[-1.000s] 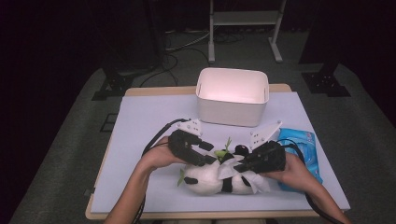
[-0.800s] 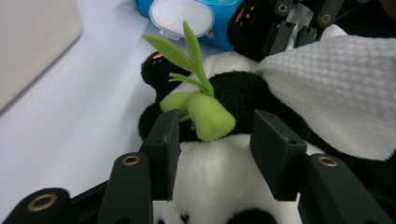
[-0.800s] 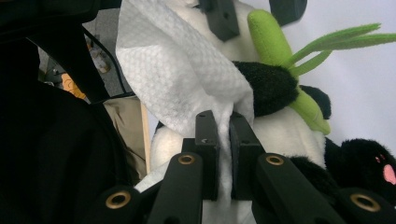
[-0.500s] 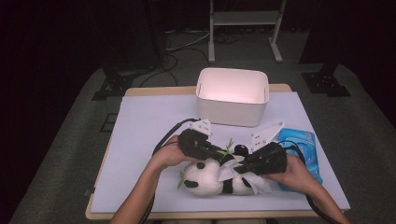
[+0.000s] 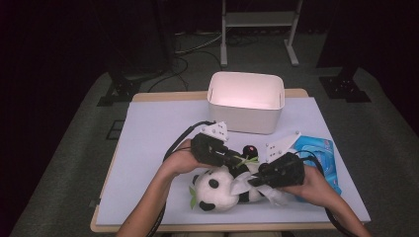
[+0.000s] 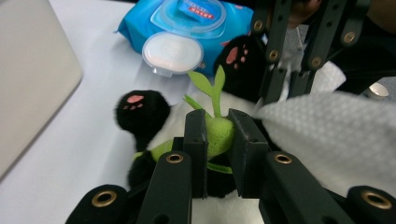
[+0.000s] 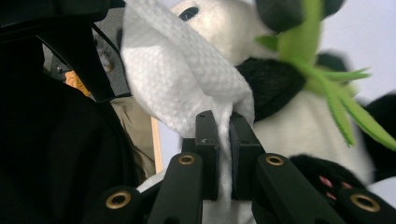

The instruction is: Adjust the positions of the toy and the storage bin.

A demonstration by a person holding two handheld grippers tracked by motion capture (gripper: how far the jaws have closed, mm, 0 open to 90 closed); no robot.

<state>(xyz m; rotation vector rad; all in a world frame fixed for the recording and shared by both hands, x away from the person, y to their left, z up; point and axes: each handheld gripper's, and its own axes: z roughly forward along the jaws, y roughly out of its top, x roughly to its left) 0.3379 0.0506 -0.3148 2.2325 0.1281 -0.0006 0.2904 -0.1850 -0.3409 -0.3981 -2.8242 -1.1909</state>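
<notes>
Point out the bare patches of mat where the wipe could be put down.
Free: the left stretch of the mat, between its left edge and the left gripper, and the strip right of the white bin. Crowded: front centre, where the panda plush, the right gripper with the wipe, and the wipes pack sit.

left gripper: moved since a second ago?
Yes. In the high view the left gripper has shifted right, toward under the white bin. Its fingers have just been closing and now clamp the panda's green bamboo sprig.
</notes>
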